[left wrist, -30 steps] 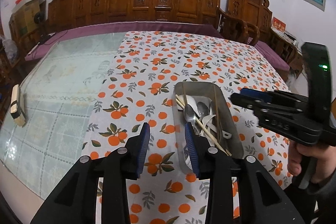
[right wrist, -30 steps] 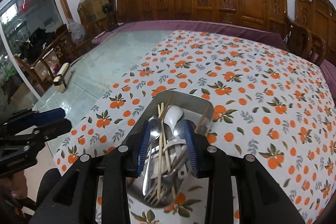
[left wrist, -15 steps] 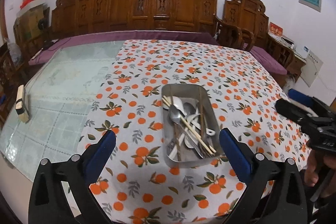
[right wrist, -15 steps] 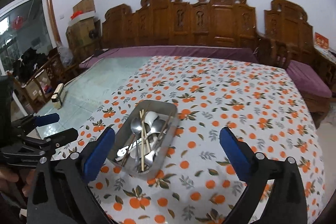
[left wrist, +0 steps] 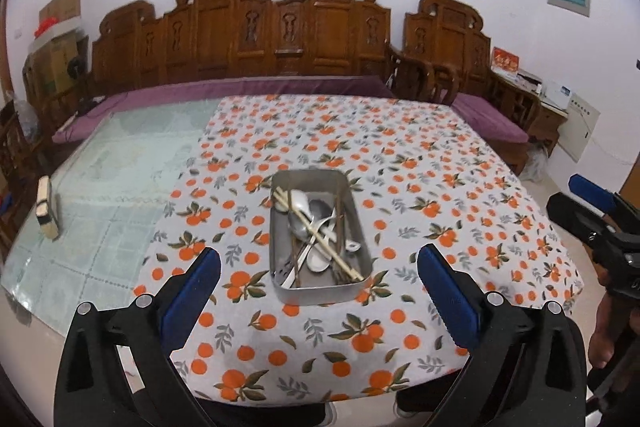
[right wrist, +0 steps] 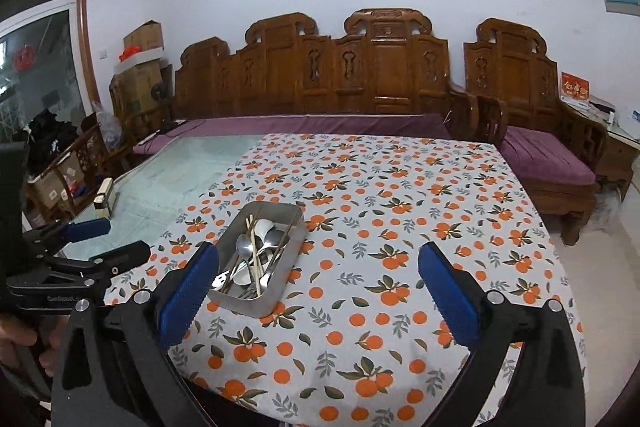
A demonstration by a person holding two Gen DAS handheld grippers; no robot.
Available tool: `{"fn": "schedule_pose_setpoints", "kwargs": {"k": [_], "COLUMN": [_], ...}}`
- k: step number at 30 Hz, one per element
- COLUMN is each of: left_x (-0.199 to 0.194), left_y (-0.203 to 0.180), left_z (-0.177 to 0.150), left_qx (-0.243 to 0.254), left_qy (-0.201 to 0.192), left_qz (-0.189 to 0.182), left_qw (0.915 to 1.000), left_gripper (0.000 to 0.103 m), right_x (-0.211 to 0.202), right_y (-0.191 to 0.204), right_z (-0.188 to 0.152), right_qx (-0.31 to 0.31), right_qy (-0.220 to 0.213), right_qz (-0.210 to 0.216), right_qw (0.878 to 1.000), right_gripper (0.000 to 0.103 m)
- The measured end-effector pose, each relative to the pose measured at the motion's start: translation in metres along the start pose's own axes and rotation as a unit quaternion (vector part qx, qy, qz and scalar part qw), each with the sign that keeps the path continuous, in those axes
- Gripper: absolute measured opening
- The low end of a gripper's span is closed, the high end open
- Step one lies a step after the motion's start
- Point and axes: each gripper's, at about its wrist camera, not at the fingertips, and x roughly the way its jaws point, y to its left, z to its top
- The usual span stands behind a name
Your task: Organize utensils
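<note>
While the left gripper (left wrist: 319, 281) and the right gripper (right wrist: 319, 281) both hover spread wide and empty, the utensils (left wrist: 316, 231) lie together inside the metal tray (left wrist: 358, 227) on the tablecloth (left wrist: 420, 187), which fits either an unsorted pile or a finished gathering.

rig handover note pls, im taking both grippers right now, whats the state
Left gripper: open, empty, held back from the table's near edge.
Right gripper: open, empty, likewise back.
Metal tray sits on the orange-print tablecloth; spoons, chopsticks and other cutlery lie jumbled in it, crossing each other.
No utensil lies outside the tray.
This fits either utensils gathered into the tray, or a pile awaiting sorting; the pictures cannot tell which. Confirm before moving anything.
</note>
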Motion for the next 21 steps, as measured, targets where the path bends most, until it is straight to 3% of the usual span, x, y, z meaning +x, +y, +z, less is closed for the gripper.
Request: {"fn": "schedule_pose_setpoints", "kwargs": {"k": [21], "left_x": [-0.08], "left_y": [-0.04], "left_z": [0.048], "left_qx": [0.015], "left_qy": [-0.085], "left_qz": [-0.001], "left_qw": [0.9963], "left_gripper": [0.095], "right_x": [-0.092], "right_y": [-0.004], "right_z": [0.044], "right_qx": [0.002], "right_qy": [-0.095], "right_qz": [-0.038], "right_qw": [0.995], "right_gripper": [0.1]}}
